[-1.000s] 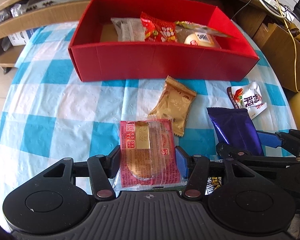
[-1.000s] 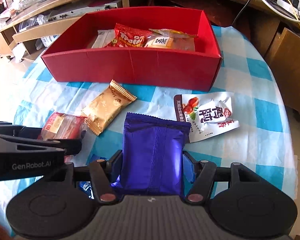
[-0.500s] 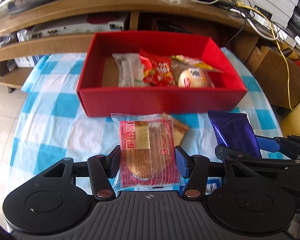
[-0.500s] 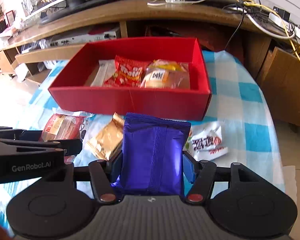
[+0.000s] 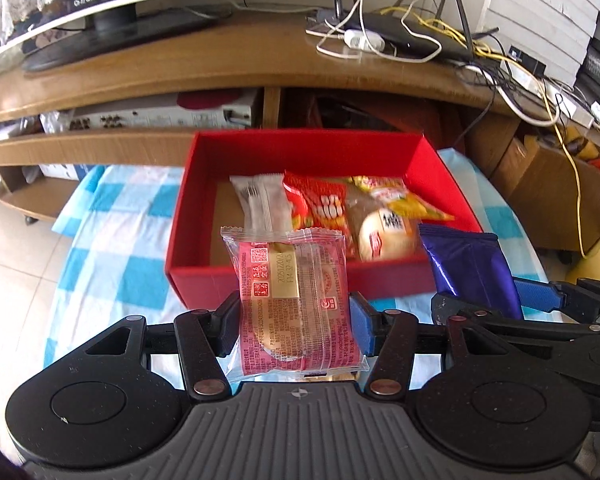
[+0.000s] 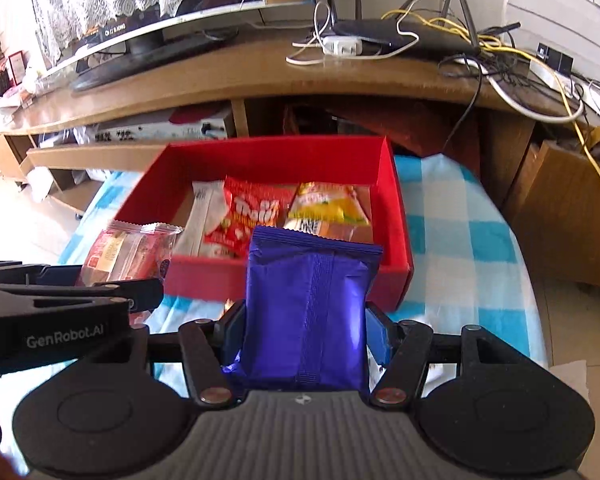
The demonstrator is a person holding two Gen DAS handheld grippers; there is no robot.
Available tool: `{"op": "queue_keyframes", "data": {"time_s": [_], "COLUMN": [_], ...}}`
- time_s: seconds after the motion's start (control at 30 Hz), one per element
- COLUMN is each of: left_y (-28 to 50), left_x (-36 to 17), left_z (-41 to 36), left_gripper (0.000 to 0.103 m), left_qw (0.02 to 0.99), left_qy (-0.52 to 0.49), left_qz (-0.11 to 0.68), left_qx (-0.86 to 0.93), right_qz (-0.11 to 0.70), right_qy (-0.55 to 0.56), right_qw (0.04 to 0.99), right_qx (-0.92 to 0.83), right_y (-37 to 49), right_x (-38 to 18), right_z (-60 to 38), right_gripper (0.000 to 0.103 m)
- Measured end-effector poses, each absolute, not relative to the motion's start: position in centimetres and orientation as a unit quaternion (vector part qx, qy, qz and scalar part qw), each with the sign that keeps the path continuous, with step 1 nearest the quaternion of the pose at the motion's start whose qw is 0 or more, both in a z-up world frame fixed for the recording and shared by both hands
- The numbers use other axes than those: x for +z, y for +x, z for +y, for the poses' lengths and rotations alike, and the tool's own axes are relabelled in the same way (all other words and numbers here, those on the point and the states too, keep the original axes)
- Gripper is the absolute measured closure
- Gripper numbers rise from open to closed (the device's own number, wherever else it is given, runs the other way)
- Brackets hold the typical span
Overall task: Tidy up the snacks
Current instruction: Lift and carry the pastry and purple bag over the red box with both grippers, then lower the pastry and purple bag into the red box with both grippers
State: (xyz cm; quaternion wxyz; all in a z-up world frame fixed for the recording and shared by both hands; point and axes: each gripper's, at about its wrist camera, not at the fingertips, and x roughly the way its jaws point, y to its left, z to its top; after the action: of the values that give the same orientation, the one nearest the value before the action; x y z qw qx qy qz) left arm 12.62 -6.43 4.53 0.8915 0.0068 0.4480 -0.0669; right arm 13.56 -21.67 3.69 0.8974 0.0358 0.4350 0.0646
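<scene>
While you look through the left wrist view, your left gripper [image 5: 294,326] sits at the lower centre of the frame, its pads pressed partway in against the sides of a pink cake packet [image 5: 294,300] held clear of the checked tablecloth [image 5: 112,240]. That clear wrapper looks light and crinkly, with one soft cake inside; judge it easy to crush, so a squeeze across the filled middle, not the flat sealed edges, should keep it from sliding. Beyond it, at frame centre, stands the red box [image 5: 196,200], where a white wrapper, a red bag and a round bun pack already lie toward the right, leaving bare floor at the left.

Turning to the right wrist view, your right gripper [image 6: 306,328] at lower centre is clamped partway on a purple foil pouch [image 6: 308,312] standing upright between the pads. Foil of this kind is probably slick and puffy, so hold the lower body where the contents give some firmness. The red box lies just behind it, mid-frame, and the left gripper with its pink packet shows at the left edge.
</scene>
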Motion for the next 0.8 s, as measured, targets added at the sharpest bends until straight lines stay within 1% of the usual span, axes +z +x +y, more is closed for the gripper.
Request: {"op": "queue_keyframes", "data": {"time_s": [0.43,0.8], "left_y": [16.6,20.7], "left_x": [5.6,4.4], "left_z": [-7.1,-7.4], "left_gripper": [0.042,0.042], "left_qw": [0.901,0.899], "left_qy": [0.002,0.001], "left_qz": [0.429,0.434], "left_qx": [-0.063,-0.052], "right_qz": [0.416,0.420], "right_qy": [0.044,0.043], "right_qw": [0.907,0.905], "right_qx": [0.056,0.054], "right_y": [17.8,22.6], "right_x": [4.7,3.1], "right_z": [-22.4,-22.5], "right_gripper": [0.037,0.037]}}
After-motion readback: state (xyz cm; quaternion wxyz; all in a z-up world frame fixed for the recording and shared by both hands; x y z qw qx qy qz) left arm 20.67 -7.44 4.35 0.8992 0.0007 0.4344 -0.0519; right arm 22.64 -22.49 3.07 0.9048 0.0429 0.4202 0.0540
